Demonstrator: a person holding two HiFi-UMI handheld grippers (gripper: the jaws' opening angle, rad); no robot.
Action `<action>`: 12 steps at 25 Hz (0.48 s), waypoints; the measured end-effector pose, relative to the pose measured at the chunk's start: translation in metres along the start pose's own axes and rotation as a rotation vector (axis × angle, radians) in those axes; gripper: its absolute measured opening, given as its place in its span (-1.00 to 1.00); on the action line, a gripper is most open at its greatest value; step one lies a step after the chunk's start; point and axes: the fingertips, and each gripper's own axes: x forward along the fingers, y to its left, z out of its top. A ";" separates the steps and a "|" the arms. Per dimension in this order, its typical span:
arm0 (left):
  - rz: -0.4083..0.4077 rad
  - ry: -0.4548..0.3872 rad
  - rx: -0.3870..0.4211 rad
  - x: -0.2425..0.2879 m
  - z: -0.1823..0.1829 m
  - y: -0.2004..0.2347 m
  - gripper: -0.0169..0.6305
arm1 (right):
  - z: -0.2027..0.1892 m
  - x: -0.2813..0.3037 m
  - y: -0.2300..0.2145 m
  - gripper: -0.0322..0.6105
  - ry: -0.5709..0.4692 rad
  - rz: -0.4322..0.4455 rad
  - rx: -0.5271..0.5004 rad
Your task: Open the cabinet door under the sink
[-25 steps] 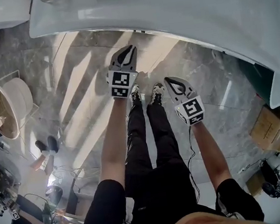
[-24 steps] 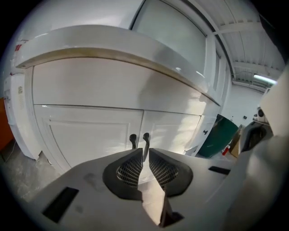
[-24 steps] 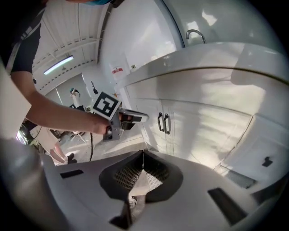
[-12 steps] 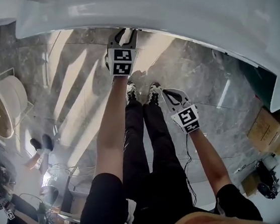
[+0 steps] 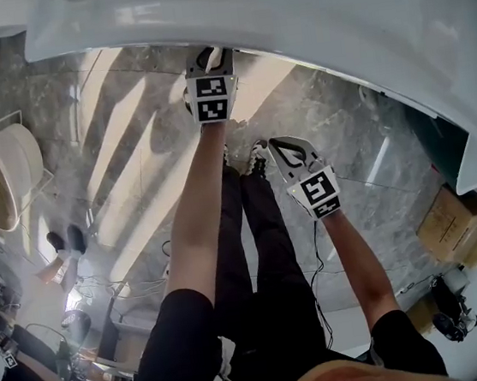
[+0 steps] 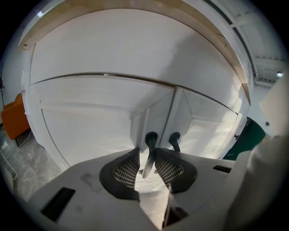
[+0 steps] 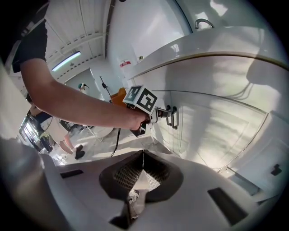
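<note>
Left gripper (image 6: 146, 155): my jaws are clamped on the dark bar handle (image 6: 151, 139) of the left cabinet door (image 6: 90, 126). The door is white, panelled and looks closed, under the white sink (image 5: 285, 7), with the twin handle (image 6: 174, 139) just beside. Right gripper (image 7: 141, 169): held well apart, jaws pressed together, empty.

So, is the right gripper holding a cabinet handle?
No, the right gripper is shut on nothing, clear of the handles.
</note>
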 end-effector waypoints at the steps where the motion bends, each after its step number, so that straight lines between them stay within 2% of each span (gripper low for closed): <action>1: 0.017 0.002 0.009 0.000 -0.001 0.000 -0.63 | 0.001 -0.001 0.000 -0.72 -0.003 -0.001 -0.001; 4: 0.044 -0.004 0.024 -0.001 -0.004 -0.002 -0.78 | -0.002 -0.003 0.004 -0.72 0.000 0.001 0.003; 12: 0.048 -0.034 0.033 -0.016 -0.012 -0.003 -0.79 | -0.046 -0.019 0.015 -0.72 0.073 0.023 0.003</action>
